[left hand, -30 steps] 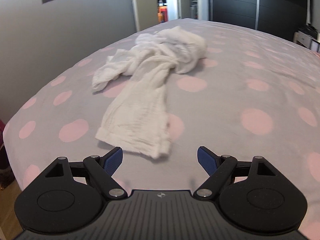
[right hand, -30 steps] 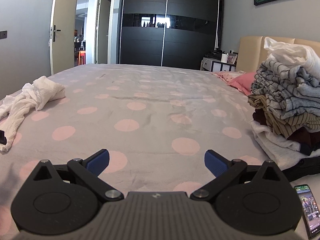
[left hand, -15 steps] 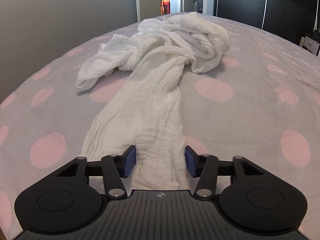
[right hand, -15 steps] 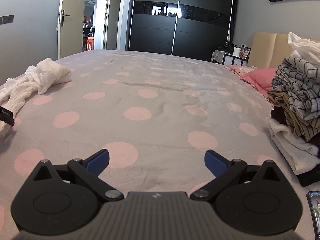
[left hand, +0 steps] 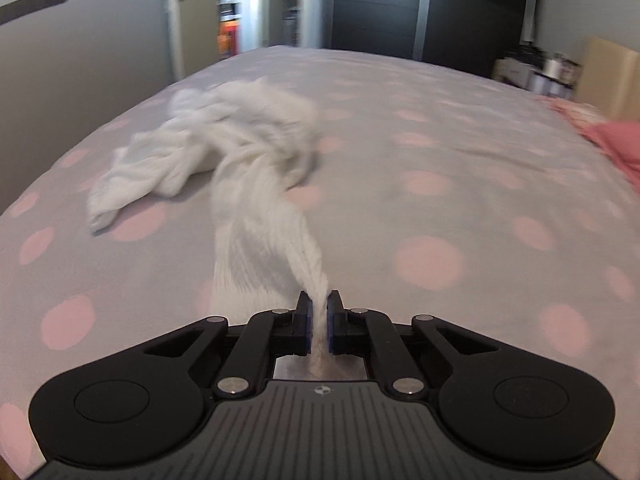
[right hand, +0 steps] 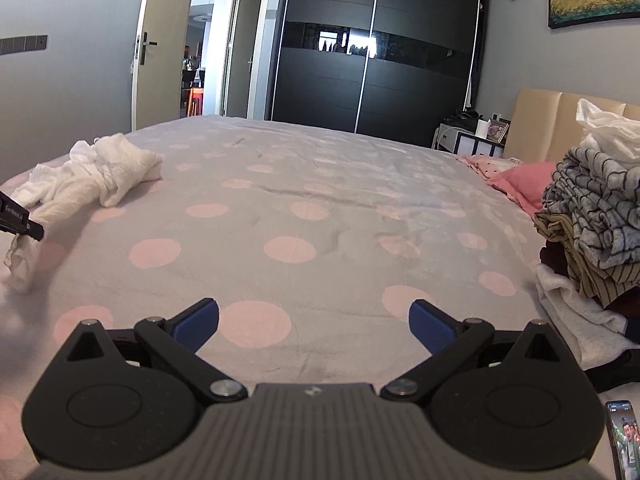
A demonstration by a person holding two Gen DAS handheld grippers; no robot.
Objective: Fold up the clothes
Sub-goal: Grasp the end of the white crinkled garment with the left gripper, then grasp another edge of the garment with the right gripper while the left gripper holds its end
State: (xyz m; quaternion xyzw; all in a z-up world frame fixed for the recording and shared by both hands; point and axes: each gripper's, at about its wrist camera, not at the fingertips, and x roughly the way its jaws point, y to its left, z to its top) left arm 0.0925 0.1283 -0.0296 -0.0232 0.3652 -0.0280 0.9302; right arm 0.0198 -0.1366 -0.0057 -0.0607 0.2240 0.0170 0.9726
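A crumpled white garment (left hand: 244, 152) lies on the grey bed with pink dots (left hand: 440, 200). My left gripper (left hand: 319, 312) is shut on the near end of the garment and lifts it a little off the bed, so the cloth stretches back to the heap. In the right wrist view the garment (right hand: 100, 172) is at the far left, with the left gripper's tip (right hand: 20, 220) on it. My right gripper (right hand: 314, 320) is open and empty, low over the bed's middle.
A pile of folded clothes (right hand: 592, 232) stands at the right on the bed. A pink pillow (right hand: 528, 184) lies by the beige headboard (right hand: 540, 128). A phone (right hand: 624, 440) lies at the bottom right. A dark wardrobe (right hand: 372, 72) stands behind.
My left gripper moved onto the garment's near end, closed on it and lifted it. The right gripper rose slightly and stays open.
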